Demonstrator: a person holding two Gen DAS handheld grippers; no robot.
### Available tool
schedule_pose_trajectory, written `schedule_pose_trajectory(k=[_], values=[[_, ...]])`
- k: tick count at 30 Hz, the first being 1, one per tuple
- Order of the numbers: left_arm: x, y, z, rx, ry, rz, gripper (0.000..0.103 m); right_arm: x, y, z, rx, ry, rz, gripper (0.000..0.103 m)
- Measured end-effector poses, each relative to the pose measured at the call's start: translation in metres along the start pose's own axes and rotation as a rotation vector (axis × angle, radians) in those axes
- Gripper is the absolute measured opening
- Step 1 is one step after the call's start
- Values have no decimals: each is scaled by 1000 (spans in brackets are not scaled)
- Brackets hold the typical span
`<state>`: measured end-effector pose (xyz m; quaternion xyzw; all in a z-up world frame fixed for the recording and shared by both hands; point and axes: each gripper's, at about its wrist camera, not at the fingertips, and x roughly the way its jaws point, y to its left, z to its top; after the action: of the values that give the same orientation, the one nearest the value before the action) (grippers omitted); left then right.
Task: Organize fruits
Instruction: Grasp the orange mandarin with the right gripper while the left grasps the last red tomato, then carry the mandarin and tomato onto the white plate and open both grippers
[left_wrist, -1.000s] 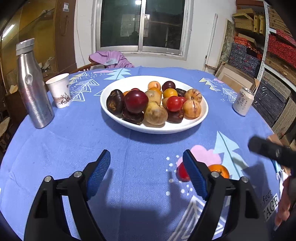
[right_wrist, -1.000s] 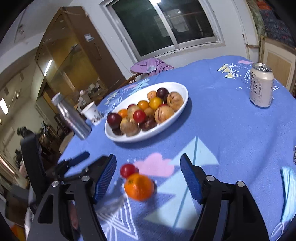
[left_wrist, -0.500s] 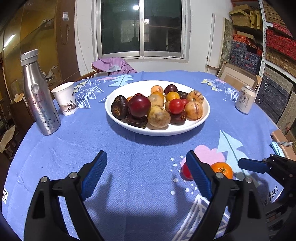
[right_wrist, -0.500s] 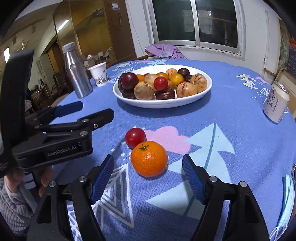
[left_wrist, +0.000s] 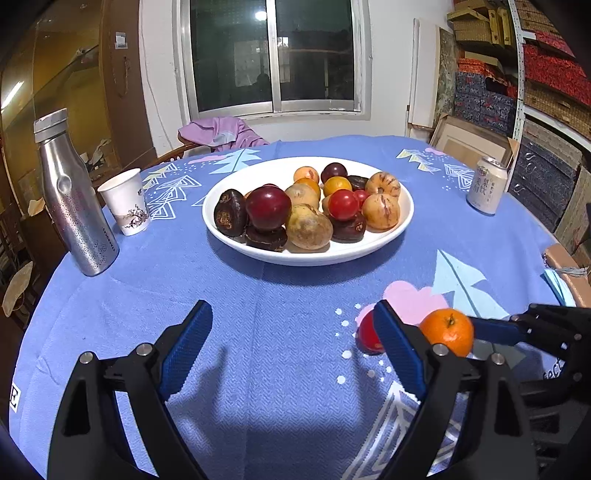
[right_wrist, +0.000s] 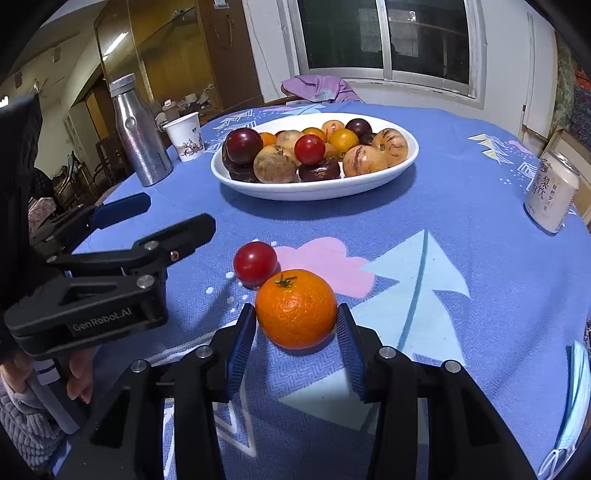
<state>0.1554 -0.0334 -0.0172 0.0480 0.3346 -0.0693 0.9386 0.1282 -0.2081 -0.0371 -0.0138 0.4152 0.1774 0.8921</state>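
2 tools over blue-clothed counter (left_wrist: 258, 350). Right tool (right_wrist: 296, 321): jaws closing, blue pads (right_wrist: 242, 347) flanking orange mandarin (right_wrist: 296, 308) and touching or nearly touching its 2 sides; firm grip not confirmed. Mandarin resting on cloth, at 6 o'clock from white plate (right_wrist: 314, 186), well apart from it. Red cherry tomato (right_wrist: 255, 263) at 10 o'clock of mandarin, just beside it, apparently touching. Left tool (left_wrist: 291, 332): jaws wide, nothing between pads, only bare cloth below; in right wrist view seen at 9 o'clock (right_wrist: 122, 236), held by hand (right_wrist: 79, 373) in grey sleeve. In left wrist view, mandarin (left_wrist: 447, 331) and tomato (left_wrist: 367, 334) at 3 o'clock, partly behind right-hand finger of left tool. Plate (left_wrist: 369, 247) heaped with mixed fruit (left_wrist: 306, 210): dark red, yellow, brown, purple. Steel bottle (left_wrist: 74, 199) and paper cup (left_wrist: 125, 201) at 9 o'clock of plate; drink can (left_wrist: 485, 184) at 3 o'clock.
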Motion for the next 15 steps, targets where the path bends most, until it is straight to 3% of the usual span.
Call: schedule_pose_trajectory(k=[9,12,15], values=[[7,-29,-5,99,23,-101,85,-31,-55,11,222,-111,7,46],[19,-40,-5,132,77,-150,62,-35,-57,13,225,-124,22,46],[29,-49,-6,152,135,-185,54,-37,-56,13,225,-127,38,46]])
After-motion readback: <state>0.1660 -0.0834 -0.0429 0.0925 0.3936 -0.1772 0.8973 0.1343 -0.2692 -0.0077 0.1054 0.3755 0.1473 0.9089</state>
